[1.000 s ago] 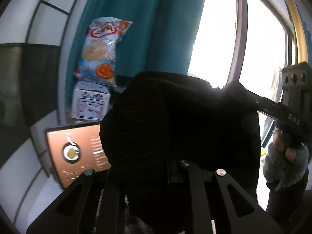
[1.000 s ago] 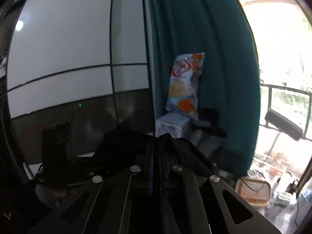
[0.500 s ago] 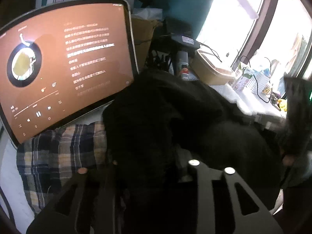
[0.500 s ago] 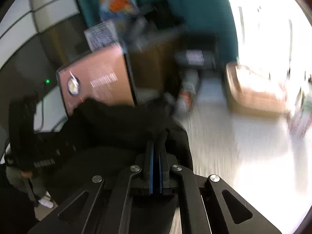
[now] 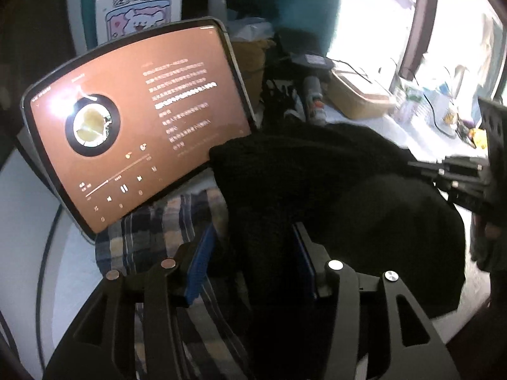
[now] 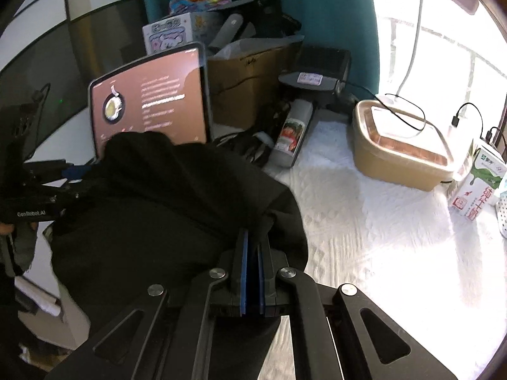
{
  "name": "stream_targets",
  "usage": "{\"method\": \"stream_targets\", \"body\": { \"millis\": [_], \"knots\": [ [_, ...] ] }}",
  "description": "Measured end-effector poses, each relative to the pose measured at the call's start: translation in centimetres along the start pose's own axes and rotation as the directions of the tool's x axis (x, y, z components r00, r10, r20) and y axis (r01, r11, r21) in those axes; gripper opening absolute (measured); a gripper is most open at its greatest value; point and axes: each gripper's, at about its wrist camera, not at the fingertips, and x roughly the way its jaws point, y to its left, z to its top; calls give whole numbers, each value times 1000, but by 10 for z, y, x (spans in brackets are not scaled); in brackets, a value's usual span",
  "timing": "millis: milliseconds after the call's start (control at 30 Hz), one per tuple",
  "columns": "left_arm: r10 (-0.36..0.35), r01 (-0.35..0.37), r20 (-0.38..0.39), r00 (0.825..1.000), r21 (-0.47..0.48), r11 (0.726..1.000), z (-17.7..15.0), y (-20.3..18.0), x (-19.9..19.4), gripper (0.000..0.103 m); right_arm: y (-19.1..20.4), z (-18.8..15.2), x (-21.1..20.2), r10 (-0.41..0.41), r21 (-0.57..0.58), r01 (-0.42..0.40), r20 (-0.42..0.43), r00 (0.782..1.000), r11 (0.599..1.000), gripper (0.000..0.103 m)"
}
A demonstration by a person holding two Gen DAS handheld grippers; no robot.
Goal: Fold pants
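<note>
The black pants hang bunched between my two grippers over the white bed surface. My left gripper has its blue pads apart, with pants cloth lying between them. My right gripper is shut on an edge of the pants. In the left wrist view the right gripper holds the cloth at the right. In the right wrist view the left gripper is at the left edge of the cloth.
A tablet with an orange screen stands behind the pants, over plaid cloth. A cardboard box, a bottle, a tan lidded container and a milk carton sit at the back and right.
Both grippers have swung down from facing the curtain and window to over the bed, carrying the pants. The left gripper's pads have come apart.
</note>
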Motion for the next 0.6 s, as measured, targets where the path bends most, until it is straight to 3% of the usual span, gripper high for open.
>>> {"method": "stream_targets", "body": {
  "millis": [200,433,500,533,567,600],
  "knots": [
    [-53,54,37,998,-18,998,-16,-7,-26,50,18,-9,-33,-8,-12,9,32,999,1000,6],
    [-66,66,16,998,-7,998,-32,-15,-15,50,49,-4,-39,23,-50,-21,43,999,999,8],
    [-49,49,-8,999,-4,999,-39,-14,-8,50,57,-6,-32,22,-60,-20,28,999,998,35],
    [-57,57,-8,998,-14,998,-44,-12,-5,51,59,-9,-28,22,-61,-21,19,1000,998,79],
    [-61,61,-8,998,-23,998,-47,-10,-4,52,62,-13,-23,34,-59,-34,1,999,998,103],
    [-67,67,1,998,-32,997,-51,-7,-4,52,65,-19,-19,55,-61,-55,-15,998,997,103]
  ]
}}
